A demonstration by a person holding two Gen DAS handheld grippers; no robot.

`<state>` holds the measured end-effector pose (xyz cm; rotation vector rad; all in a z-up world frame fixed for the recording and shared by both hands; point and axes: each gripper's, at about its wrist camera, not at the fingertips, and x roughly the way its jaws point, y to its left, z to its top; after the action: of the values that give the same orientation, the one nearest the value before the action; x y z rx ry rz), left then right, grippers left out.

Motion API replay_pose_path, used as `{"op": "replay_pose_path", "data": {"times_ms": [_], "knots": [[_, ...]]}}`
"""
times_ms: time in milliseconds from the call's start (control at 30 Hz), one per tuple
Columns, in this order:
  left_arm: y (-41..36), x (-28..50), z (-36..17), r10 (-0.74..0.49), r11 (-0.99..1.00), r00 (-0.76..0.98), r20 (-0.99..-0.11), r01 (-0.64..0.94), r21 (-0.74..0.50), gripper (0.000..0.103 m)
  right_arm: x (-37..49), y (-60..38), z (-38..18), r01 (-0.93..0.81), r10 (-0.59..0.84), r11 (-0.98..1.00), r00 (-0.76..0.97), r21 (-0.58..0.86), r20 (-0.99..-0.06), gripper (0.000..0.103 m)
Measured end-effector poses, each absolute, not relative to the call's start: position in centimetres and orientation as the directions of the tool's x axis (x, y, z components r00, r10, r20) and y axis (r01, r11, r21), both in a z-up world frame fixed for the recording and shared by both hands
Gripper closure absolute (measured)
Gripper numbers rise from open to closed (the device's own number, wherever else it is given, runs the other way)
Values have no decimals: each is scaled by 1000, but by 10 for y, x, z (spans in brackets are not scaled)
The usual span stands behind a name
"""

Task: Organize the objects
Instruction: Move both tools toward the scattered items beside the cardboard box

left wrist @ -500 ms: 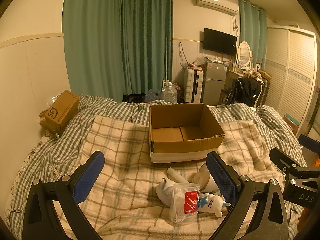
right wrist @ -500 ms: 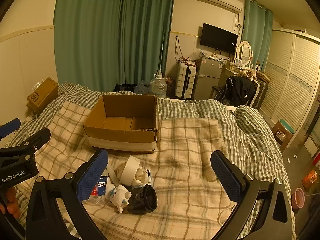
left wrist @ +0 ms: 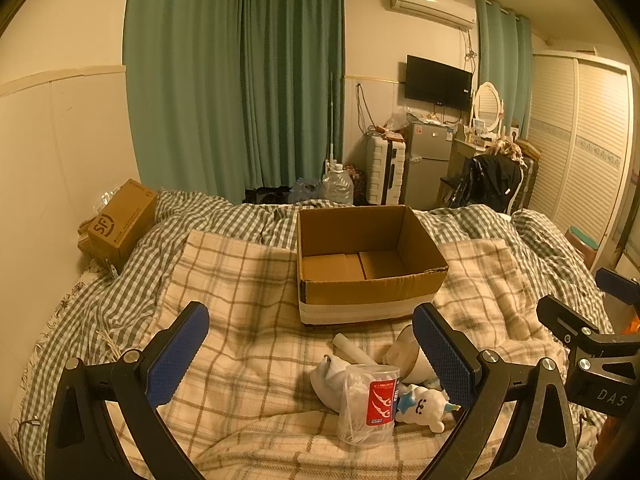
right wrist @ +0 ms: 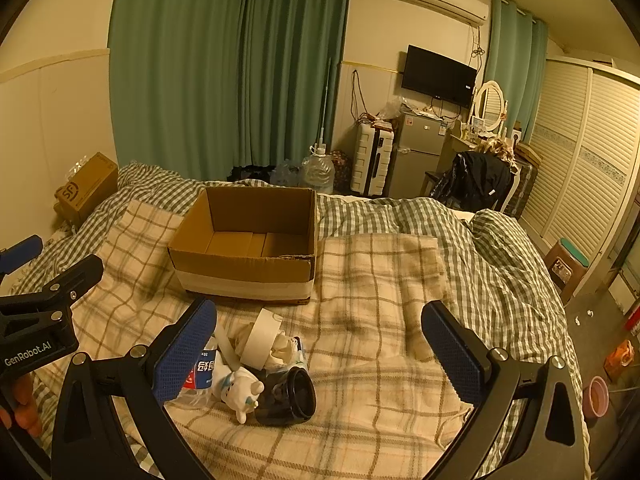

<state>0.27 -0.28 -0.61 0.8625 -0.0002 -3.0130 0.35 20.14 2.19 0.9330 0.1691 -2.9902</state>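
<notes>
Clutter for sorting lies in a small heap on the plaid blanket [right wrist: 360,344], just in front of the open cardboard box [left wrist: 368,264], which looks empty. Nothing lifted; both tools hover above the bed.

Left to right:
- SF-marked carton [left wrist: 120,228] at the bed's far left edge, against the wall. "SF" logo readable; smaller print too fine.
- Left hand-held gripper [left wrist: 308,356]: jaws spread wide, nothing between them. Its body reads "GenRobot.AI" in the right wrist view.
- Clear plastic tub of cotton swabs [left wrist: 368,404], upright, red label with white swoosh marks; other writing unreadable.
- Bottle with blue-and-red label [right wrist: 200,376], Chinese characters partly hidden behind a blue pad.
- White bear figurine [right wrist: 242,394], on its side, touching a dark jar [right wrist: 292,394] with its mouth toward the camera.
- Tape roll [right wrist: 260,338] propped on crumpled white items; a white tube [left wrist: 354,350] beside it.
- Right hand-held gripper [right wrist: 320,356]: released, jaws wide, empty. "DAS" visible on its body in the left wrist view.

Judgement: opening step, choosing a first piece. The next move calls for lowering one gripper onto a single item; the swab tub or figurine looks easiest. Thin tub wall may flex.
</notes>
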Motion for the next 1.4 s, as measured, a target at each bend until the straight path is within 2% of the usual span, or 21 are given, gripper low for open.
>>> {"op": "replay_pose_path", "data": {"times_ms": [700,1133,1400], "knots": [[2,1,-12,6,-1000,-836,-549,-11,6,0,2,200,18,45,26,-993,-814,-107,-580,0],[-2,-19,-44,5,-1000,-769,-639,-6,-1,0,-15,207,-7,41,33,-994,-776,-103,-630,1],[3,-26,-59,13,-1000,-740,-672,-22,4,0,-23,211,-24,46,30,-994,-750,-97,-661,4]]}}
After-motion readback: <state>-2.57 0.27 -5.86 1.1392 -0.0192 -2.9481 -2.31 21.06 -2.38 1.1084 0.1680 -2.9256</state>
